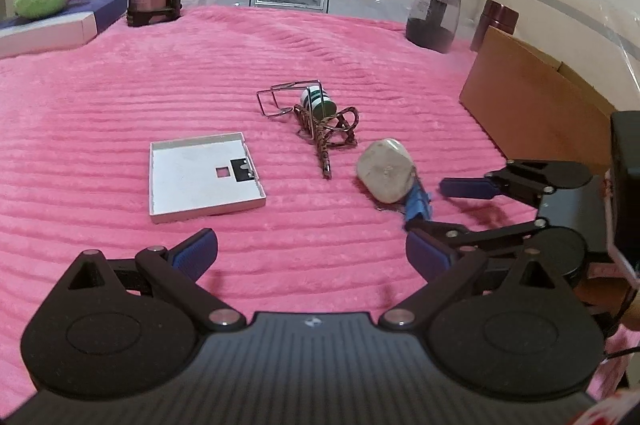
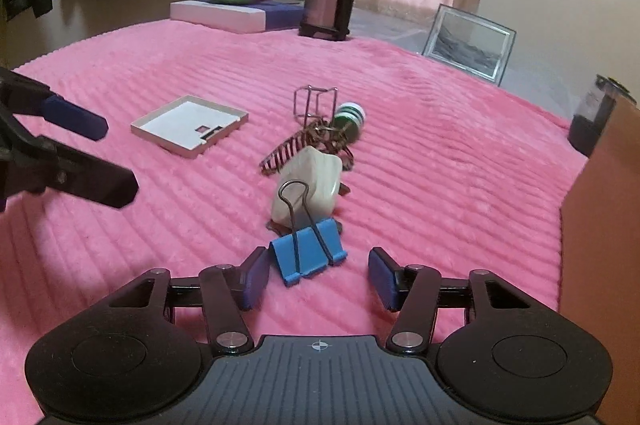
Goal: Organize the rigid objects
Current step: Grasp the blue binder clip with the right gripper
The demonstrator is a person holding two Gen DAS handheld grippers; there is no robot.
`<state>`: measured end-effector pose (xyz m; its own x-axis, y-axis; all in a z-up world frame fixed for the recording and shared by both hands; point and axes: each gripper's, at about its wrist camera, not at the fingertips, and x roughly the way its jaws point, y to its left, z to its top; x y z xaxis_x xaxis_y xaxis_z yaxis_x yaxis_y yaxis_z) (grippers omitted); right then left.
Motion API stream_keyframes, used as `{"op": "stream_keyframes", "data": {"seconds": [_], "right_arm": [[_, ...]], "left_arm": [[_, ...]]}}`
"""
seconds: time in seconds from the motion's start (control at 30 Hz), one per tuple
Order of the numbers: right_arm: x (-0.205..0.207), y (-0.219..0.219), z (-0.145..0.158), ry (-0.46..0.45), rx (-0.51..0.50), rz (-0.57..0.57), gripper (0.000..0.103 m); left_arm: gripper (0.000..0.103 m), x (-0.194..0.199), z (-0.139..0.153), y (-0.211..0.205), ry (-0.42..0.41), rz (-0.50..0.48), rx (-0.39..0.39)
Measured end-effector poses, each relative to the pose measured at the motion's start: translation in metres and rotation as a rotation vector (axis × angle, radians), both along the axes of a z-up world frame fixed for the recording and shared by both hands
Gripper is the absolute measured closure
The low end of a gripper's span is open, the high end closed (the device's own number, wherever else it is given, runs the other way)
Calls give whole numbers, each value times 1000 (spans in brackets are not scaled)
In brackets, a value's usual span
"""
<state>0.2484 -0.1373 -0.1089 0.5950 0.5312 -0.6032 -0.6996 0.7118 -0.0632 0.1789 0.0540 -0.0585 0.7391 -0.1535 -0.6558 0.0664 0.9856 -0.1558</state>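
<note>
Binder clip (image 2: 308, 255) between open right gripper (image 2: 318, 279), perhaps touching

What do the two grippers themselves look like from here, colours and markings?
Both are alike: the left gripper and right gripper have matte black linkage arms with silver pivot pins, round black hubs, a ribbed dark grey body bearing a small white crosshair mark, and blue ridged pads on the fingers.

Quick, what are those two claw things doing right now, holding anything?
Left gripper: jaws open, holding nothing.
Right gripper: jaws open around the blue binder clip, not closed on it.
</note>
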Motion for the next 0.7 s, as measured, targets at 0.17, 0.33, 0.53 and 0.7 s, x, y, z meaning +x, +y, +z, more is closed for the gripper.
{"op": "stream_keyframes", "data": {"seconds": [0.17, 0.33, 0.53, 0.7], "right_arm": [[8, 6, -2, -6, 12, 49, 51], [11, 12, -3, 23, 18, 81, 60], [-7, 6, 7, 92, 59, 46, 64], [-31, -16, 17, 133, 159, -90, 64]], "left_arm": [[4, -4, -2, -1, 5, -4, 0], [4, -10, 0, 2, 0, 13, -6], [4, -19, 5, 8, -7, 34, -4], [4, -24, 7, 5, -20, 28, -9]]}}
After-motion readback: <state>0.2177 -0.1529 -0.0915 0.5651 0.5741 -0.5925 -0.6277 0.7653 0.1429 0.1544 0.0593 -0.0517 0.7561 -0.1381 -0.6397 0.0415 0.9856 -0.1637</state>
